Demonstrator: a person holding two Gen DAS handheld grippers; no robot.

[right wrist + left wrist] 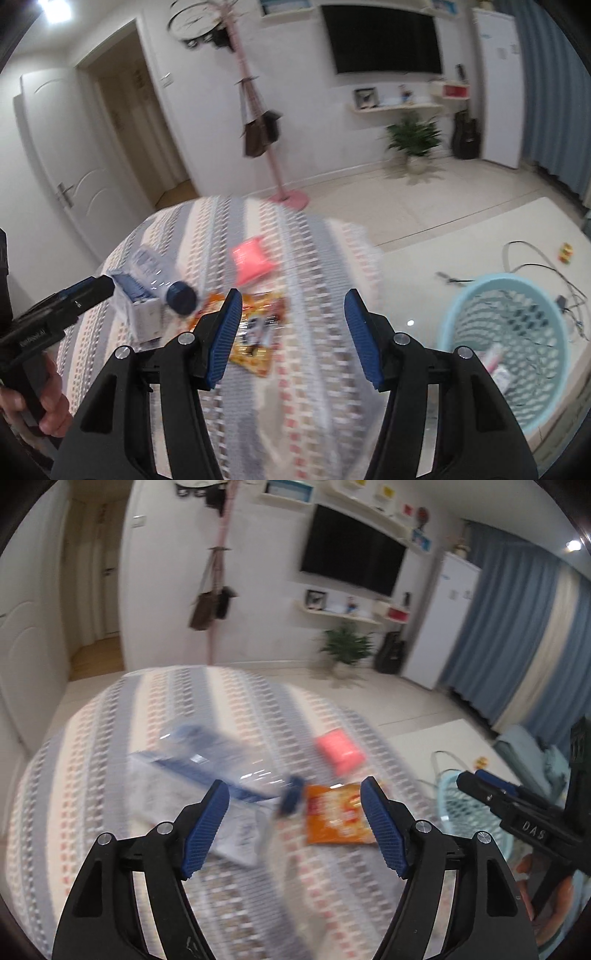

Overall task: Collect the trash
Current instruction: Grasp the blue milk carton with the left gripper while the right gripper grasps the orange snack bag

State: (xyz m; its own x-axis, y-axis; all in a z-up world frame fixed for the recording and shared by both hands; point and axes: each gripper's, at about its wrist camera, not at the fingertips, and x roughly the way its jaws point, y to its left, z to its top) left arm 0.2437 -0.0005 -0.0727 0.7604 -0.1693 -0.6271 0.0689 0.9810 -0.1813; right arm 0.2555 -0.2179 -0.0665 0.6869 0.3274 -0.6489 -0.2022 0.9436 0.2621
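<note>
Left tongs: blue ribbed fingers spread wide, nothing between them, hanging above the worktop with the orange bag showing in the gap.
Right tongs: blue fingers likewise spread apart and holding nothing, above the near part of the worktop.
Worktop: a round table under a cloth striped in grey, cream and small red marks; both views are blurred.
Clear plastic bottle with blue label and dark blue cap: lying on its side on the cloth, cap end towards the orange bag; in the right wrist view it lies just beside the tip of the left tongs.
Orange crinkled snack bag: flat on the cloth, just beside the bottle cap, in the middle of the worktop.
Pink soft packet: on the cloth beyond the orange bag, apart from it.
White flat wrapper: on the cloth partly under the bottle; its print is too blurred to read.
Light blue perforated plastic basket: standing on the pale floor mat to the right of the worktop, with a few pale items inside.
Floor near the basket: loose cables and a small coloured toy.
</note>
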